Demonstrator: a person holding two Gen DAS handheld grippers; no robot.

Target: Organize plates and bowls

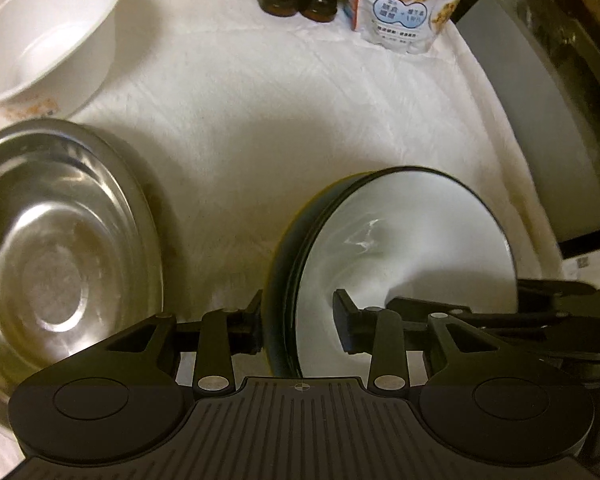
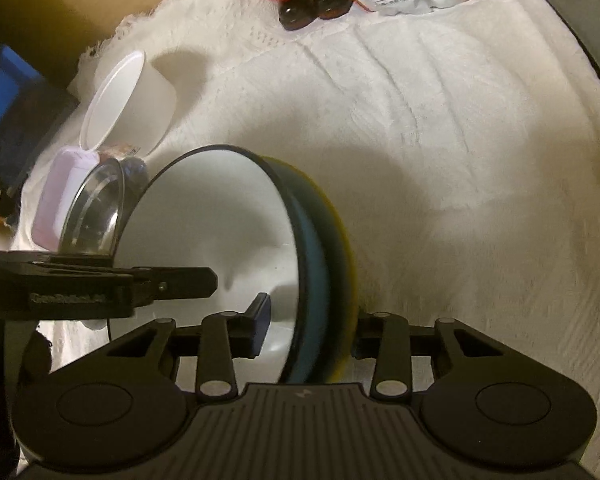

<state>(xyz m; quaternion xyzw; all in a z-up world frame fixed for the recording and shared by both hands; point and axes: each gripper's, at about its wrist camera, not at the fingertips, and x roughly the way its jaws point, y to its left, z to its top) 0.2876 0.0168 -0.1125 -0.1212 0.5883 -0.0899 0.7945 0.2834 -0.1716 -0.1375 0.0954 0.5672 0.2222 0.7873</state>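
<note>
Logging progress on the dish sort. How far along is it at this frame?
Done: nothing looks stacked or grouped yet. In hand: the left gripper and right gripper both straddle the rim of the blue-sided bowl, one finger inside and one outside; firm clamping can't be confirmed. Left: the steel bowl, white bowl and lilac container sit separately on the white cloth.

Your left gripper (image 1: 298, 320) is matte black: a ribbed centre plate with a small crosshair mark, round domed caps either side, silver rivets on the linkage bars. Your right gripper (image 2: 310, 326) matches, with flat rectangular fingertips (image 2: 260, 320).
</note>
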